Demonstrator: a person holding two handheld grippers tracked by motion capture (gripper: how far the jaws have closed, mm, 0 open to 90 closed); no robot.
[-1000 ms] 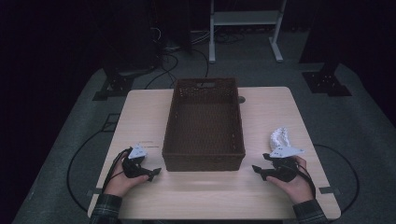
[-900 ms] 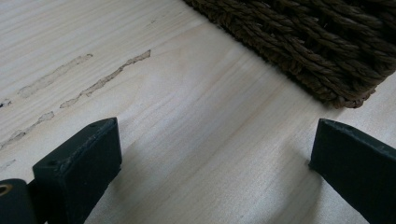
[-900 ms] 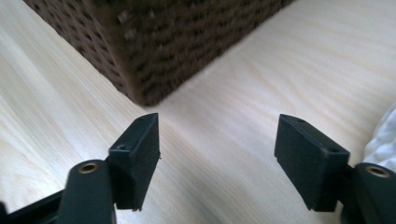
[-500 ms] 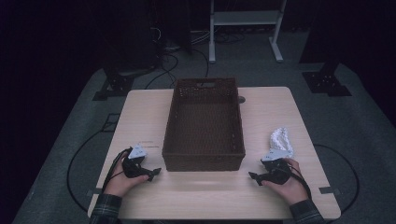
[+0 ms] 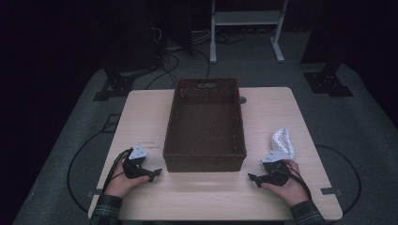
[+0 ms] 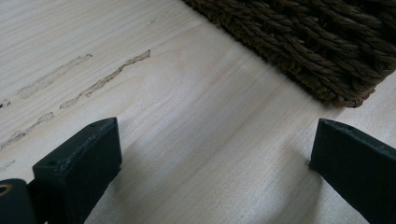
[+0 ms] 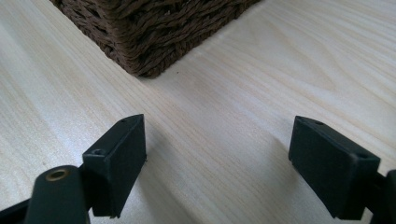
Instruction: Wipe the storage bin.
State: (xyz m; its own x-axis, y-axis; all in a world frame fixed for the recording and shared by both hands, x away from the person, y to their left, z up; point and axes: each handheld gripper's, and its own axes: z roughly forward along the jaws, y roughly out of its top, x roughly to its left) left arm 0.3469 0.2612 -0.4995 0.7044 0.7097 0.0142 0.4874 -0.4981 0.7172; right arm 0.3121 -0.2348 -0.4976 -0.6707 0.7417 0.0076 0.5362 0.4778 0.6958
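A: Item one, woven brown basket, mid-surface; no label or writing legible. White cloth just behind the right gripper.

B: Right gripper: jaws wide, just been opening, nothing between them. Left gripper: jaws wide apart, empty, near the basket's front corner
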